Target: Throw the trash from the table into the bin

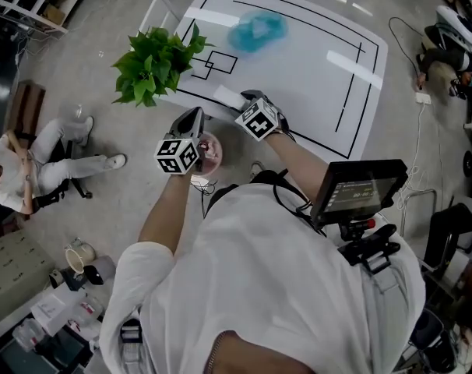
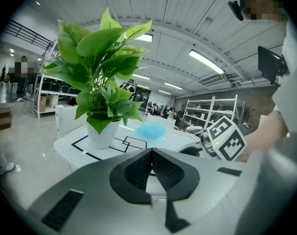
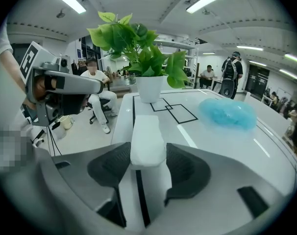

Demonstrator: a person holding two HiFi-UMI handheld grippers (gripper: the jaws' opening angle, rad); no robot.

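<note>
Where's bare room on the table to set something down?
Widest bare patch: right half of the table, between the blue trash and the right edge. Also the strip from the blue trash to the near edge. Crowded: the near-left corner, with the plant, the white scrap and the right gripper, jaws either side of it.

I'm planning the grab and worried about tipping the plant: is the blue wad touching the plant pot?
Apart. The right gripper view shows bare table between the blue wad and the plant pot.

left tongs: jaws shut, empty | right tongs: jaws apart, tilted downward
</note>
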